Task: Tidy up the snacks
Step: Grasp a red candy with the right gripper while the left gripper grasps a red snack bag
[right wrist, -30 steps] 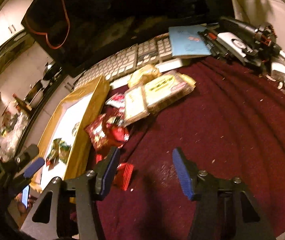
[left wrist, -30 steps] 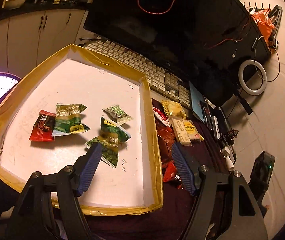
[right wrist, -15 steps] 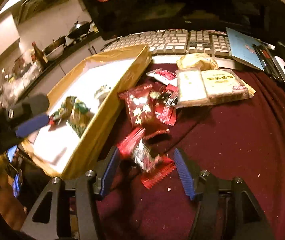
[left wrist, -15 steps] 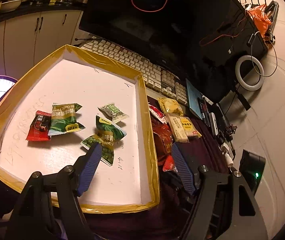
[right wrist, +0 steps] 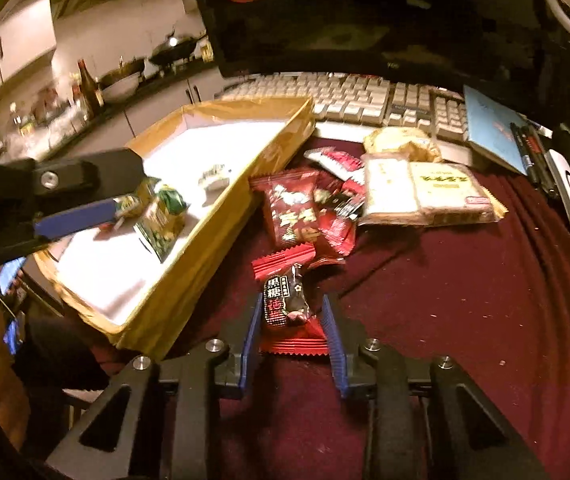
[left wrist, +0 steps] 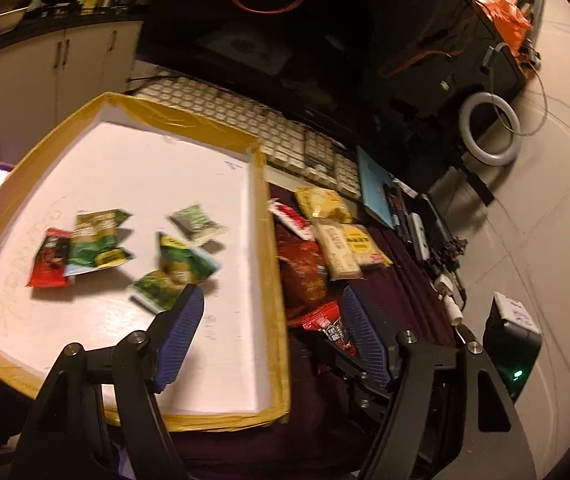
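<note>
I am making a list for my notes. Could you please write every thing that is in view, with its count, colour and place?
tray: one, white floor, yellow taped rim, on the left of the cloth.
green snack packets: about four, inside the tray.
red packet in tray: one, at the green ones' left.
red snack packets: several, piled on the cloth beside the tray.
pale yellow packets: about three, beyond the red pile.
red-and-black packet: one, between the right gripper's pads.
cloth: one, dark red.
keyboard: one, cream, behind the snacks.
ring light: one, white, far right.
left gripper: open, empty, over the tray's right rim.
right gripper: closing on the red-and-black packet.
</note>
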{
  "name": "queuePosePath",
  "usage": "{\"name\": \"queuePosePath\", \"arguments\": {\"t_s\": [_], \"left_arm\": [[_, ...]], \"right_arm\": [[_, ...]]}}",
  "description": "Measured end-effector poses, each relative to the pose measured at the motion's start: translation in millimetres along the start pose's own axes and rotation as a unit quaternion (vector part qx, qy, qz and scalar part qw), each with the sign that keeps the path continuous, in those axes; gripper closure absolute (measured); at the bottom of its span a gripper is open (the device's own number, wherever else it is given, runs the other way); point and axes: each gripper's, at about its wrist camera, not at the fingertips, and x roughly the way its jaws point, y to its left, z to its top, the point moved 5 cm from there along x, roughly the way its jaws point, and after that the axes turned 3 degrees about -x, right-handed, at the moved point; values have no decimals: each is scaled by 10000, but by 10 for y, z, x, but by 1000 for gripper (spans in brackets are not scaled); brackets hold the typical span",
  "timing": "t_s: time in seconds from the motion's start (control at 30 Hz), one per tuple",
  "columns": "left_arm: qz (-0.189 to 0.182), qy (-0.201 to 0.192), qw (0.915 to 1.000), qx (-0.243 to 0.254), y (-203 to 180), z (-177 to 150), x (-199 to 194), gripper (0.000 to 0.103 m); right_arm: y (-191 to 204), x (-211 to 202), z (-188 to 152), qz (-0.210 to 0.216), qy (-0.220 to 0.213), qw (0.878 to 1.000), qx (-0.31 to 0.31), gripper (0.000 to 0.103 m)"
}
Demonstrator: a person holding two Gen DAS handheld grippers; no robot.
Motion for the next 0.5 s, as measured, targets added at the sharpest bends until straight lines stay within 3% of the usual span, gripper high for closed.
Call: {"name": "queuePosePath", "arguments": {"t_s": [0.1, 0.17, 0.27, 0.37, 0.43, 0.5], "left_arm": [[-243, 224, 9994, 121, -180, 35, 147, 31], [-165, 453, 9986, 239, -320, 71, 311, 31], [183, 658, 9960, 575, -515, 75, 535, 32], [666, 776, 9909, 873, -639, 57, 773, 41], [1087, 929, 9844, 1022, -641, 18, 951, 44], [1248, 1048, 9814, 1010, -566, -21, 1023, 44]], "right_arm": [[-208, -179, 38, 90, -319, 9987, 391, 73], [-435, -286, 72, -74, -557, 9954, 772, 73], [-779, -356, 120, -405, -750, 9868, 1379, 73], [-995, -363, 160, -911, -886, 9791, 1591, 73], [-1023, -339, 155, -912, -883, 9785, 1626, 73], [-1034, -303, 147, -920, -852, 9787, 1624, 73]]}}
